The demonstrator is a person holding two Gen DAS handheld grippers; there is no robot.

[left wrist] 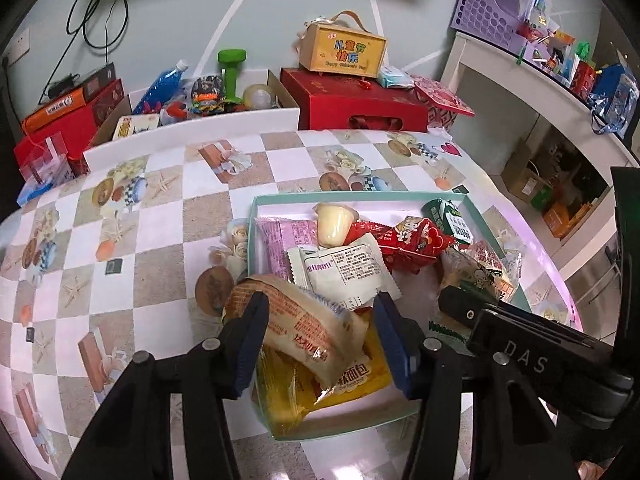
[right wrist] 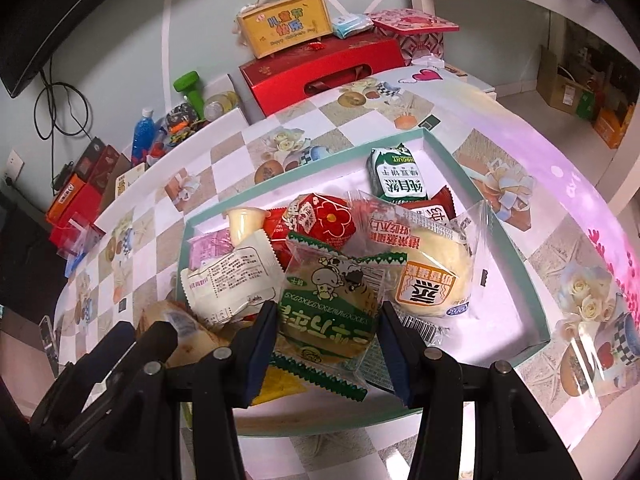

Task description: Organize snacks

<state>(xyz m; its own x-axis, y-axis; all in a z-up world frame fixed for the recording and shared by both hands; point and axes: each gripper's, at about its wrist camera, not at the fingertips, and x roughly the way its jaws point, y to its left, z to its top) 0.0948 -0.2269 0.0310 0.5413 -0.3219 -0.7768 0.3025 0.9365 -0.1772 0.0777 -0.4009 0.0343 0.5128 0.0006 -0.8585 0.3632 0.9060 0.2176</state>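
Left wrist view: the left gripper (left wrist: pixel 318 336), at 6 o'clock, straddles a pale bread packet (left wrist: pixel 304 328); its left pad touches the wrapper, while contact at the right pad cannot be told, so the grip is uncertain. Beneath the packet lies a yellow bread bag (left wrist: pixel 340 384) inside the teal-rimmed tray (left wrist: pixel 256 204) on the checkered tabletop (left wrist: pixel 120 240). At 4 o'clock the black body of the other tool enters the tray. Toward 12 o'clock in the tray lie a white sachet (left wrist: pixel 344 272), a pink packet (left wrist: pixel 286 240), a pudding cup (left wrist: pixel 334 224) and a red flower-printed packet (left wrist: pixel 412 240). Beyond the tabletop, at 12 o'clock, a yellow gift box (left wrist: pixel 342 50) sits on a red box (left wrist: pixel 356 100). Right wrist view: the right gripper (right wrist: pixel 328 332), at 6 o'clock, pinches a green-edged mushroom-print cake packet (right wrist: pixel 328 304) over the tray (right wrist: pixel 520 264); a steamed-bun packet (right wrist: pixel 432 276) lies at 2 o'clock and a green biscuit packet (right wrist: pixel 394 176) farther toward 1 o'clock.
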